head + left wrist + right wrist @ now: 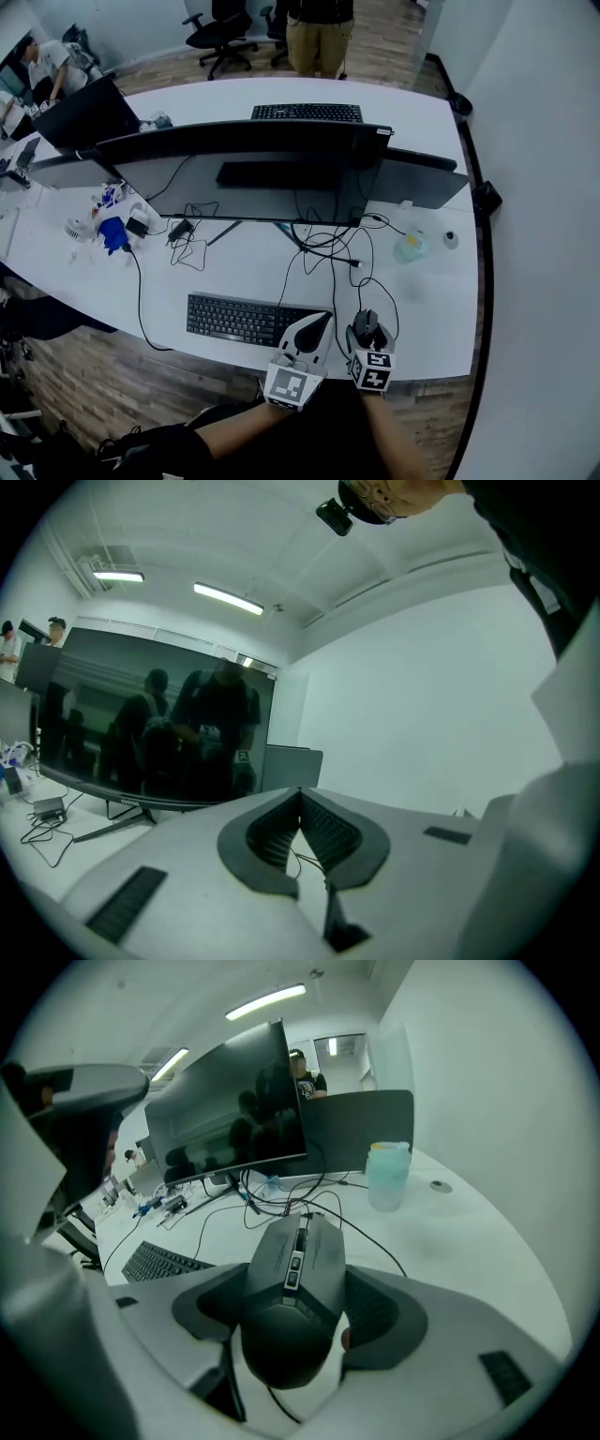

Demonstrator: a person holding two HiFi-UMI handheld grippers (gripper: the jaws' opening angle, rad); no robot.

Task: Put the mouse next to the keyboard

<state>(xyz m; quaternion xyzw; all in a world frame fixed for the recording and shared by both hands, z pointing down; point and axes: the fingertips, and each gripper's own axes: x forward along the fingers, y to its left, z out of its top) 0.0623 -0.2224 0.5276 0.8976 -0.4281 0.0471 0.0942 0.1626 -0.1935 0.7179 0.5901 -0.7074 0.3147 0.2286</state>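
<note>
The right hand-held gripper (367, 337) grasps the dark grey wired mouse (295, 1279) at the white tabletop's (427, 305) near edge, just right of the black keyboard (239, 319). The left hand-held gripper (300, 797), clenched and empty, is between them. Tangled black cables (330, 246) lie farther back.

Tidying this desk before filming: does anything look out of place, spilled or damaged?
Nothing looks spilled or damaged. The only untidy spot is the loose tangle of black cables sprawled across the desk in front of the monitor.
</note>
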